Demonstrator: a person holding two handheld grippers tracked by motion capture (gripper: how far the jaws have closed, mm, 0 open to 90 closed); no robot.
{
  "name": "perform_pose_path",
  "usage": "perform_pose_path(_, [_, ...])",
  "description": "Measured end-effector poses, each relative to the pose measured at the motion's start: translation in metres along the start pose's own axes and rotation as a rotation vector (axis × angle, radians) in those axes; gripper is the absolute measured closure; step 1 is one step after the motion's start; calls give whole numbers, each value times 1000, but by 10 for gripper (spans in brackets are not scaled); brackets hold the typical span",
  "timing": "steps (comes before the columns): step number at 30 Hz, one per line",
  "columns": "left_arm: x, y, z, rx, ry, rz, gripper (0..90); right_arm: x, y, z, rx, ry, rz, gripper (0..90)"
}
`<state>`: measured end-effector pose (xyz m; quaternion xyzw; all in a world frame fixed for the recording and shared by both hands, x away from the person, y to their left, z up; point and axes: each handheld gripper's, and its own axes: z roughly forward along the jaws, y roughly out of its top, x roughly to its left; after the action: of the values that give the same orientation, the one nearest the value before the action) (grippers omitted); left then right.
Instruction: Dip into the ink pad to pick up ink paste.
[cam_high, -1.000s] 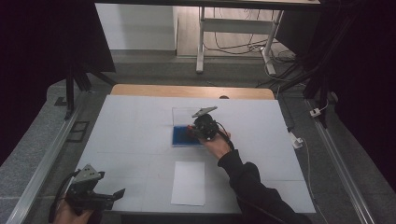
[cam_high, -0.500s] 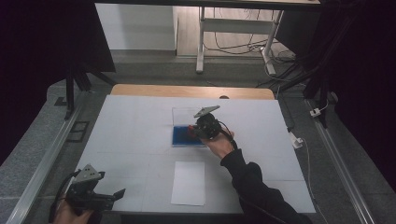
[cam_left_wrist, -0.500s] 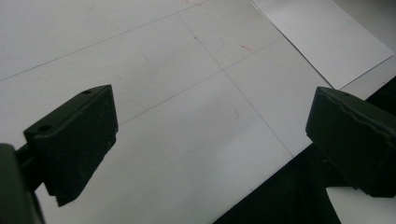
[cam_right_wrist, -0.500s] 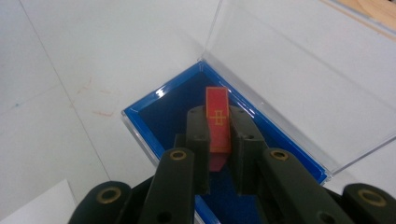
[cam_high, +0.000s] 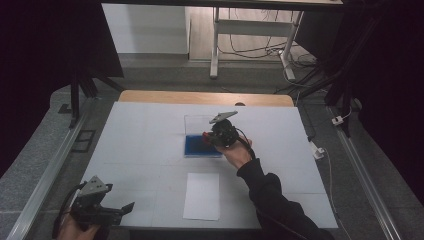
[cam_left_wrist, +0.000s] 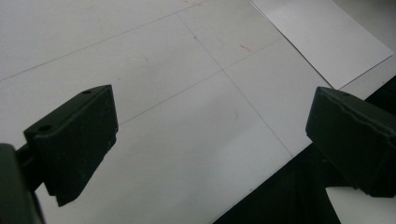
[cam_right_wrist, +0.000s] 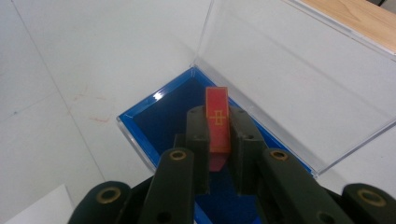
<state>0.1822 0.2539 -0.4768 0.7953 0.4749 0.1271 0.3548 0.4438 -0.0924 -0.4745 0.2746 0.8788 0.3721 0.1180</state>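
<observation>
The right gripper (cam_right_wrist: 218, 154) has its fingers (cam_right_wrist: 198, 140) clamped on a small red block (cam_right_wrist: 217, 122) with a gold mark, held over the blue-lined tray (cam_right_wrist: 140, 122) of a clear box whose lid (cam_right_wrist: 299, 79) stands open at 12 o'clock of the tray. In the high view this gripper (cam_high: 216, 139) sits at the box's (cam_high: 200, 146) 3 o'clock edge, near the middle of the white desk (cam_high: 140, 145). A white sheet (cam_high: 202, 196) lies at 6 o'clock of the box. The left gripper (cam_high: 120, 210), fingers (cam_left_wrist: 74, 140) wide apart and empty, hovers over the desk's near left corner, at 9 o'clock of the sheet.
</observation>
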Motion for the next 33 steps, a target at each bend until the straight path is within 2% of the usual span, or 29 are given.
perform_pose_path(9, [0,0,0,-2,-3,-1,29,-3,-6,9,12,-12,-4,802])
perform_pose_path(19, [1,0,0,-5,-10,-4,29,-8,-12,18,18,-12,30,802])
perform_pose_path(25, [1,0,0,-5,-13,-2,29,-9,-13,20,19,-9,33,802])
perform_pose_path(27, [1,0,0,-4,-13,-2,29,-8,-13,21,25,-14,29,804])
perform_pose_path(33, [1,0,0,0,-13,0,29,2,-12,22,38,-64,-23,807])
